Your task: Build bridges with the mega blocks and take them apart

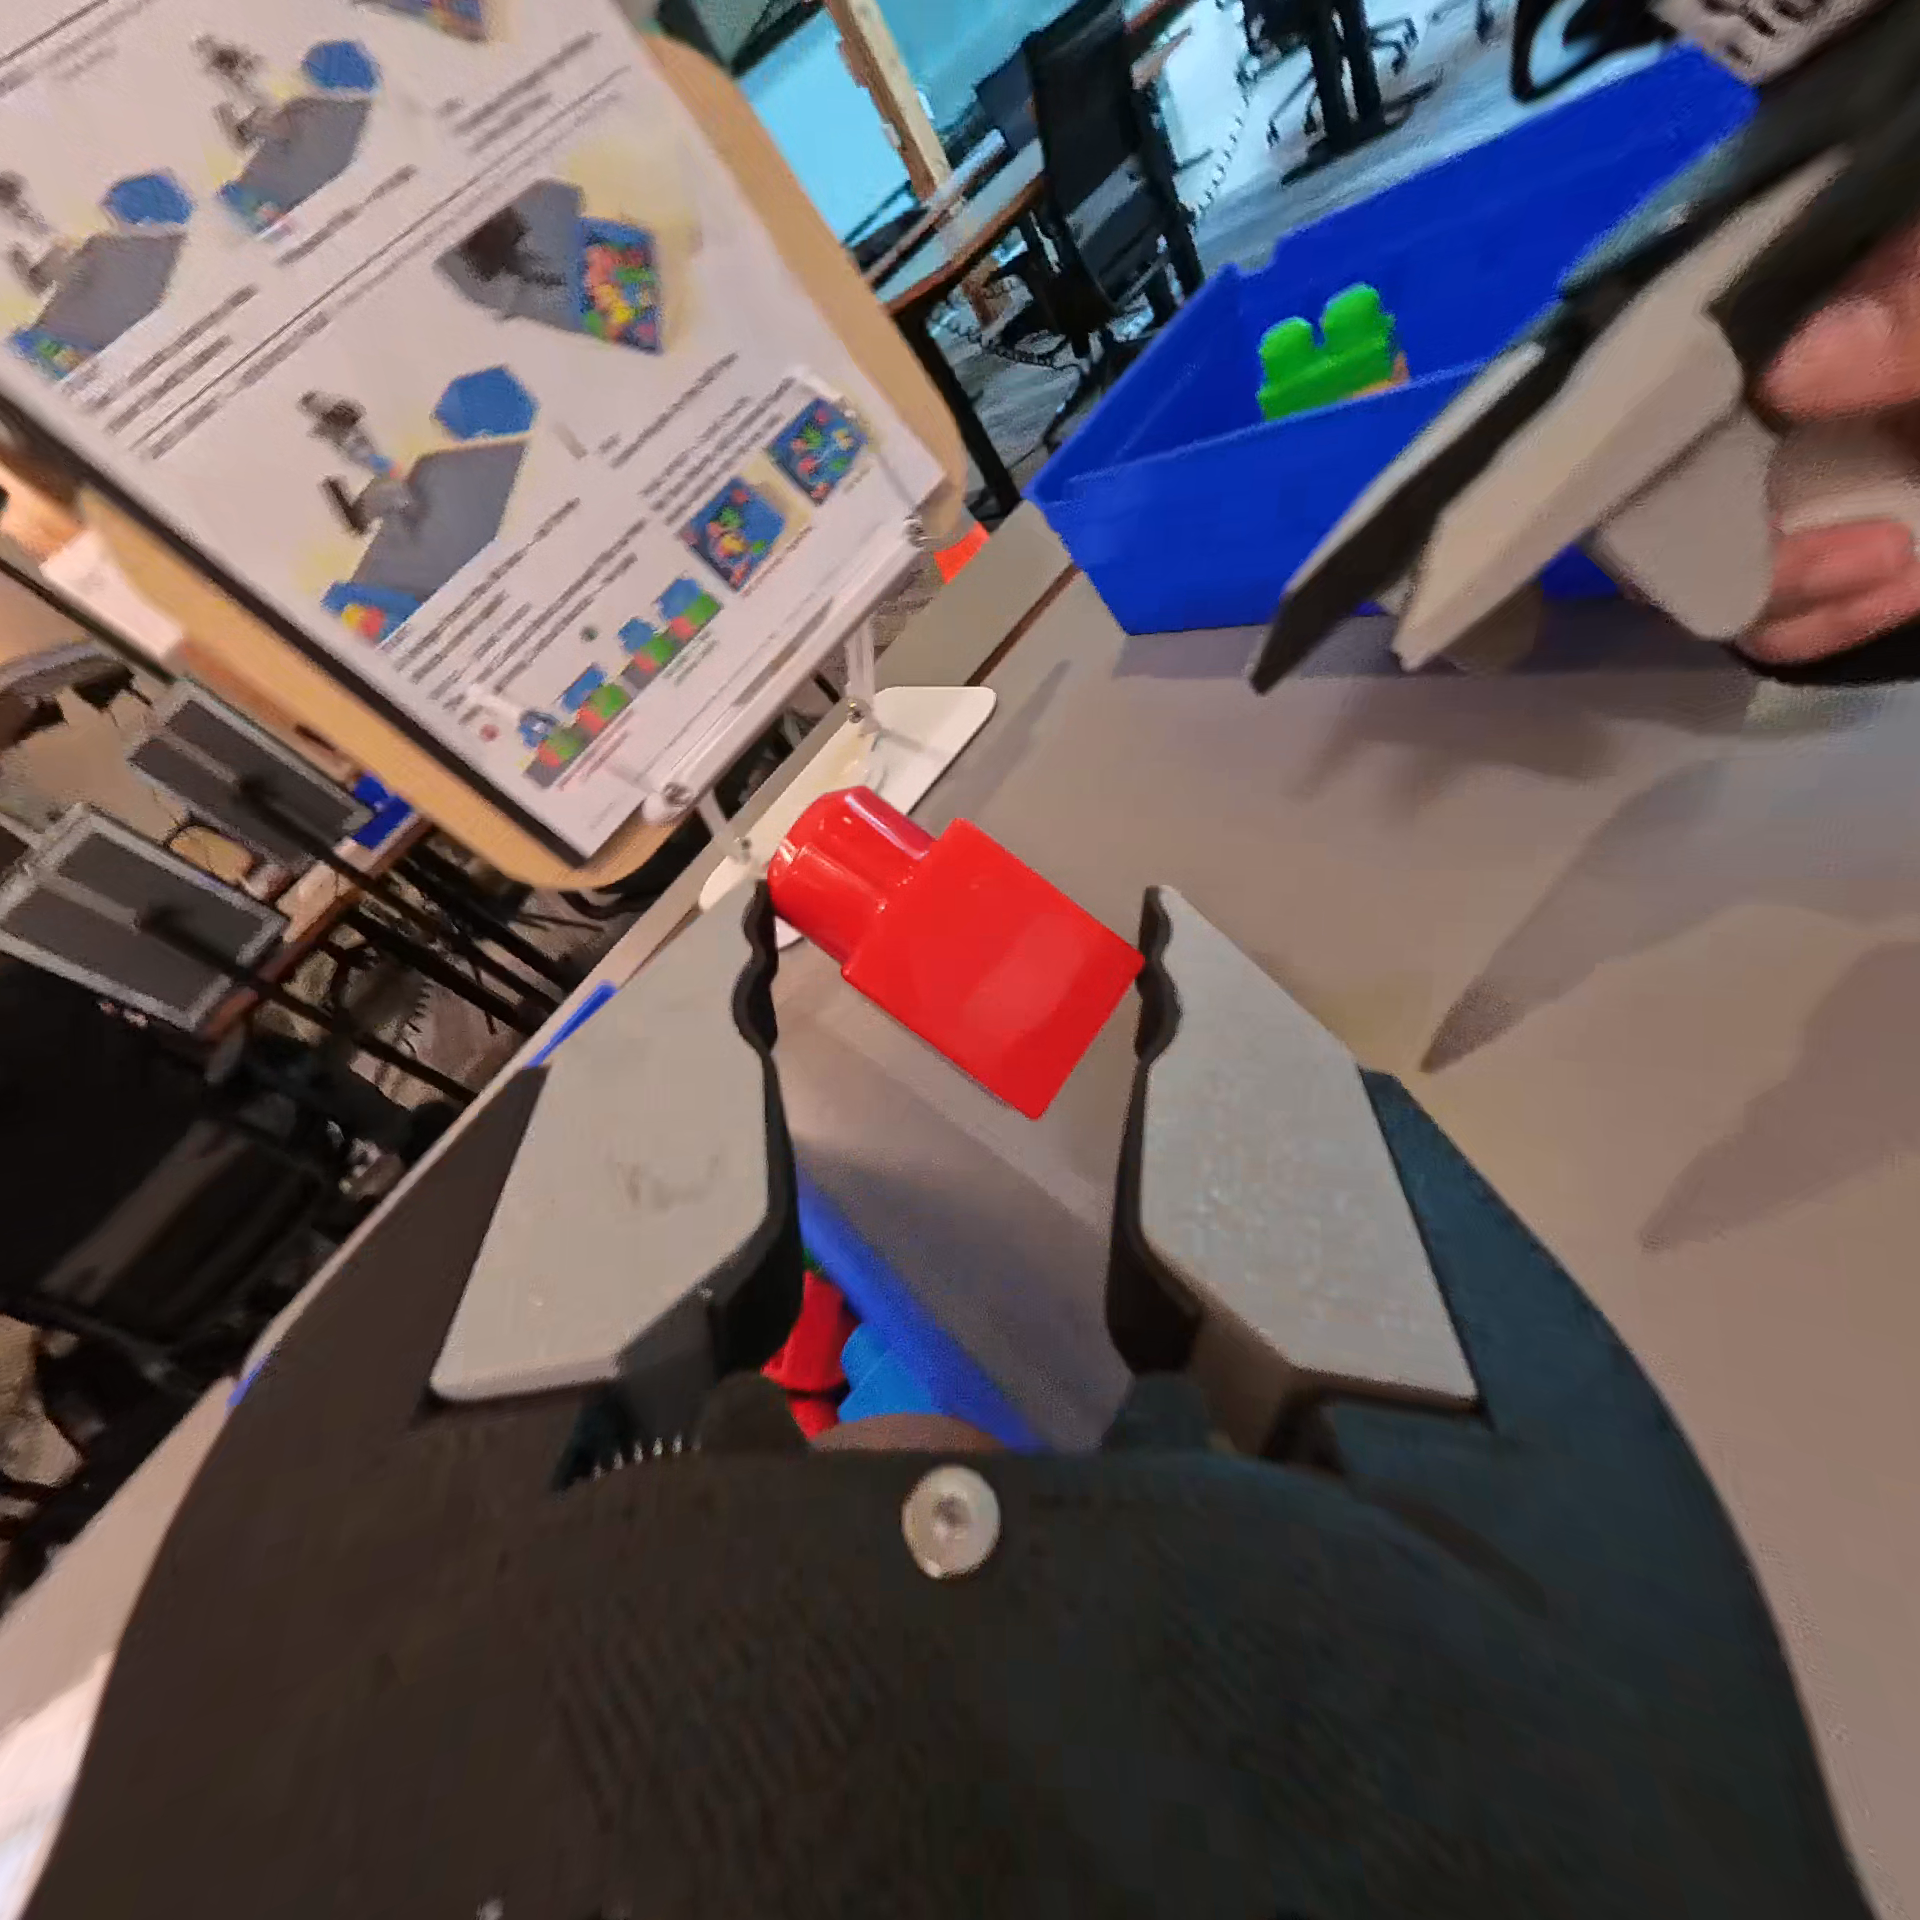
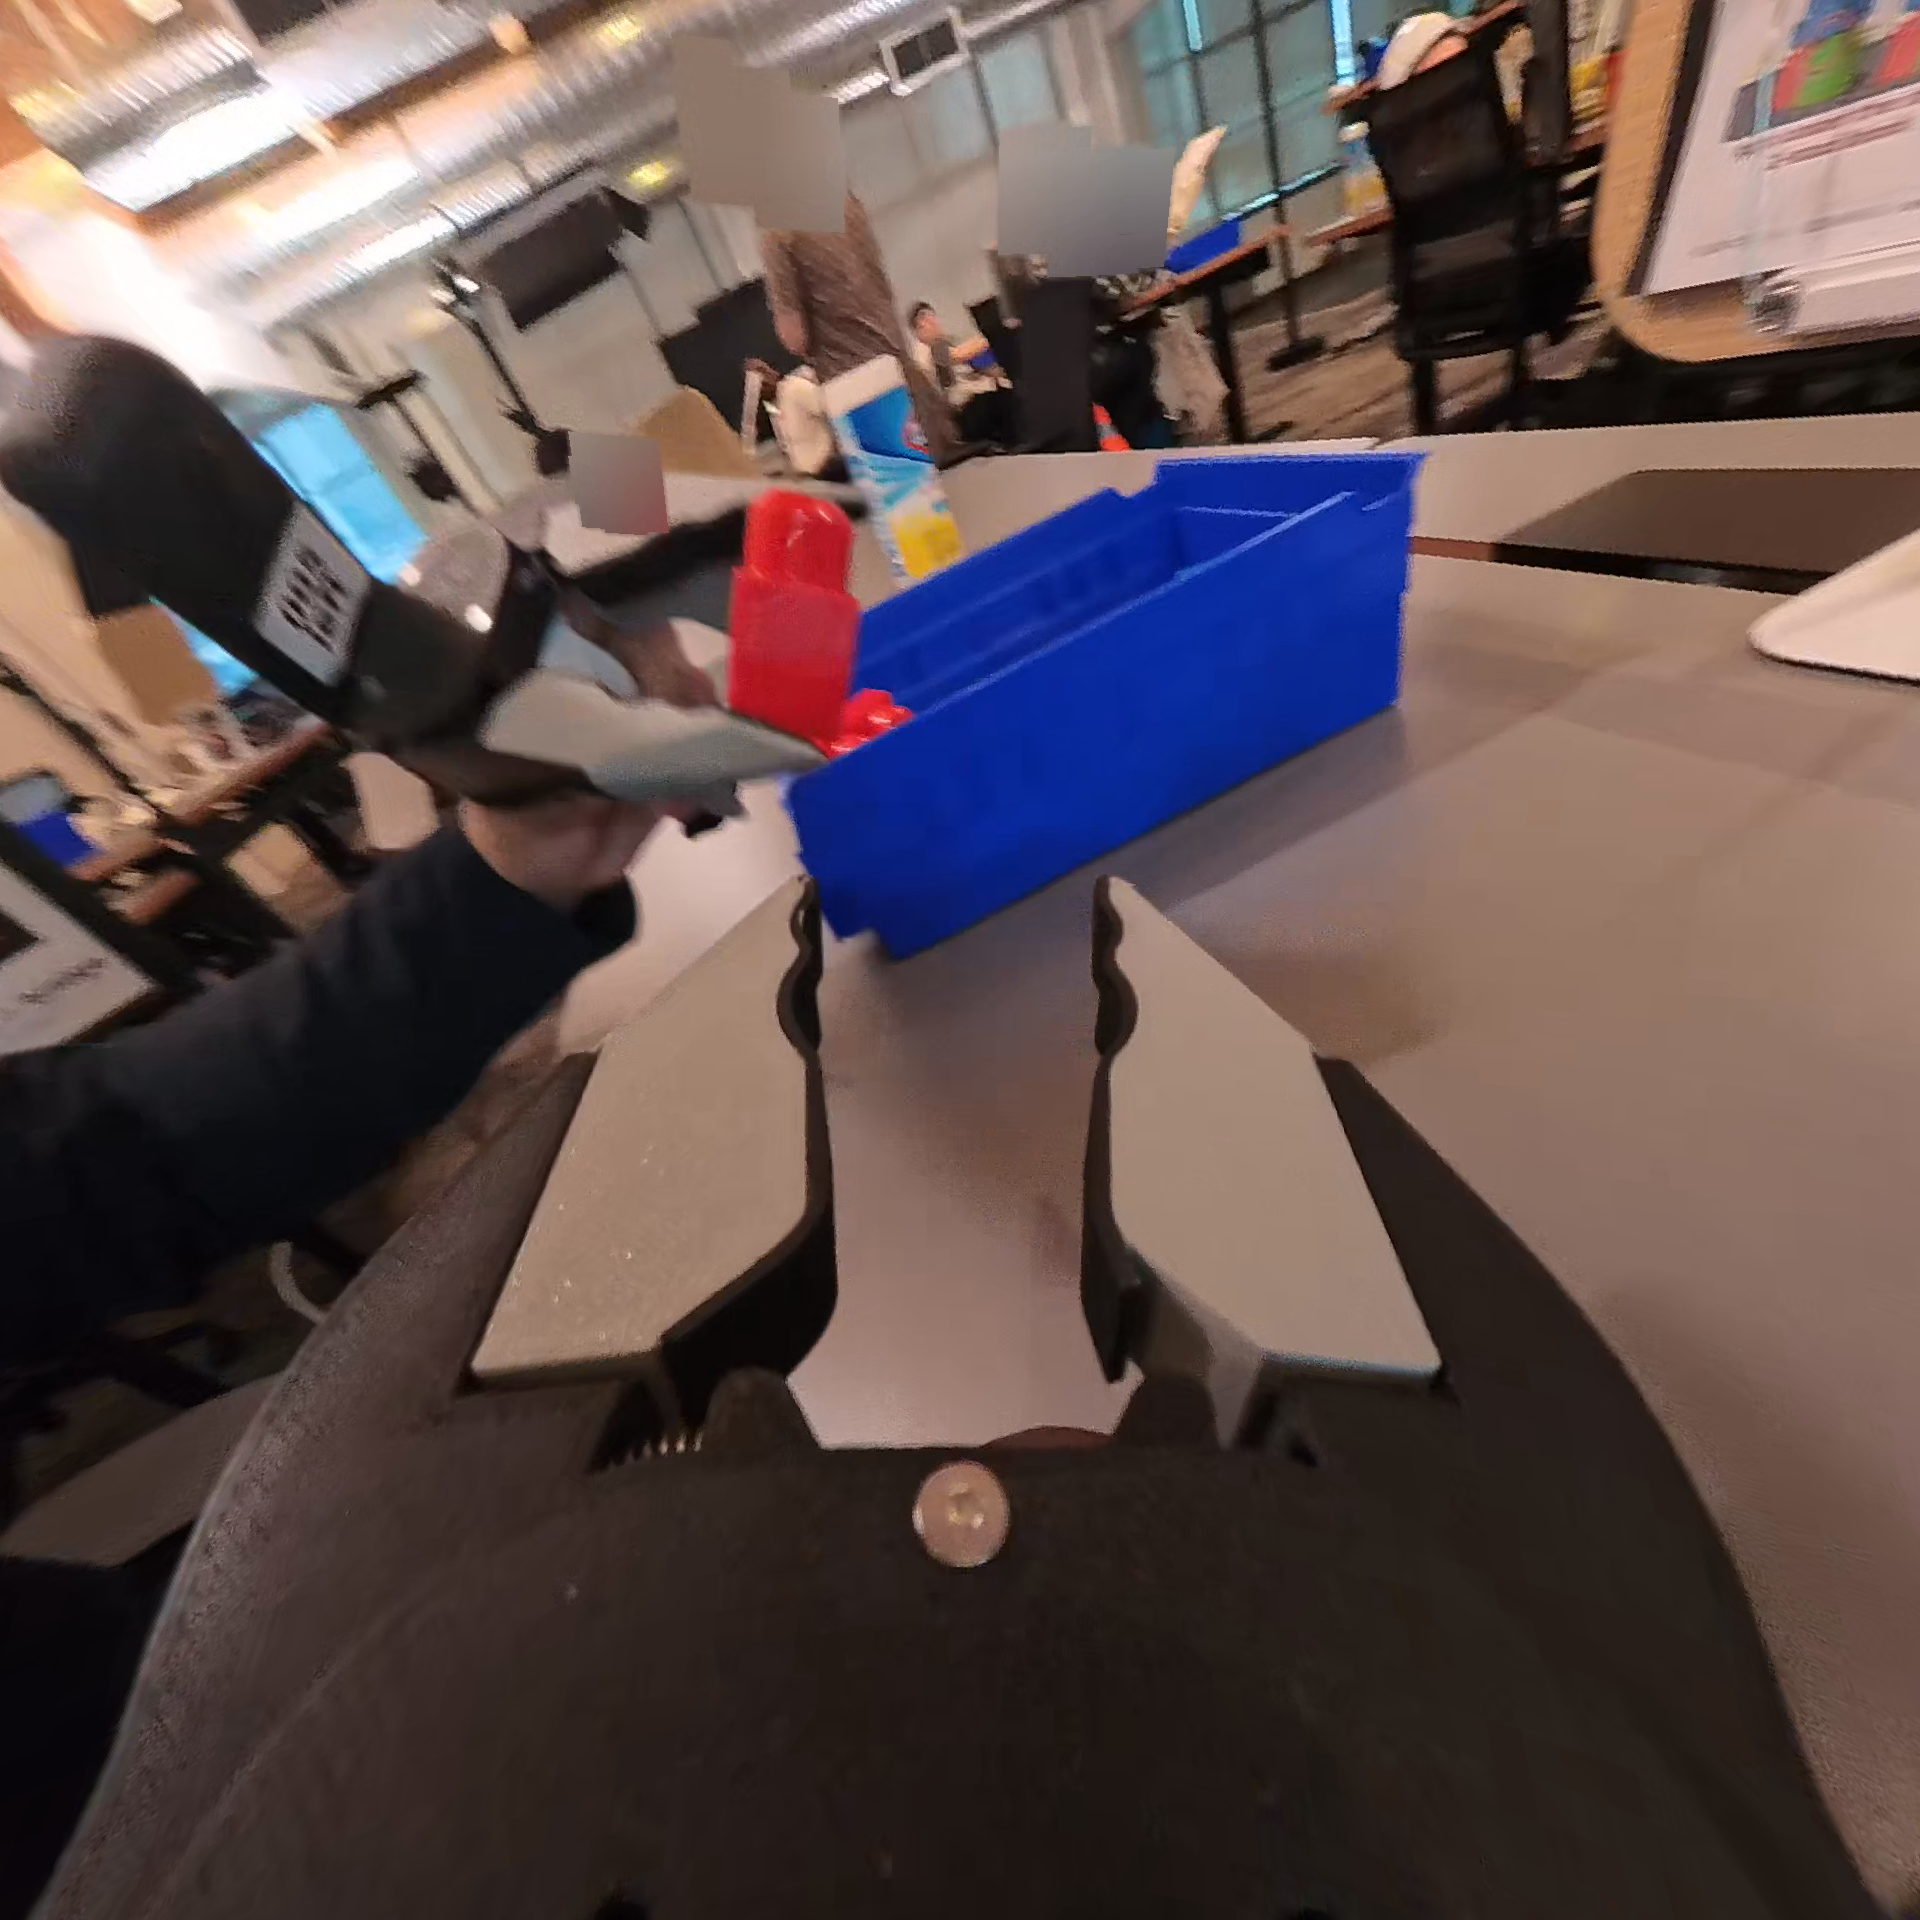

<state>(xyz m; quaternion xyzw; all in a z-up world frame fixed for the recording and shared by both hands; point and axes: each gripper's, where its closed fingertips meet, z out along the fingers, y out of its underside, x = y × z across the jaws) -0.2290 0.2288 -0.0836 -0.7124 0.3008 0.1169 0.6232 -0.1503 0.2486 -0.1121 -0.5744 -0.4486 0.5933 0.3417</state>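
My left gripper (image 1: 956,925) is shut on a red mega block (image 1: 956,956); one pad presses its stud, the other its base. In the right wrist view the left gripper (image 2: 727,753) holds this red block (image 2: 790,623) in the air over the near end of a blue bin (image 2: 1091,707), above more red blocks (image 2: 868,722). My right gripper (image 2: 956,935) is open and empty over the grey table (image 2: 1558,883), just short of the bin. It also shows in the left wrist view (image 1: 1351,634), in front of a blue bin (image 1: 1195,520) holding a green block (image 1: 1330,353).
An instruction board (image 1: 468,364) on a white stand (image 1: 914,727) stands at the table's far edge. A white canister (image 2: 894,457) stands behind the bin. A person's sleeve (image 2: 312,1039) reaches in from the left. Desks, chairs and people are beyond the table.
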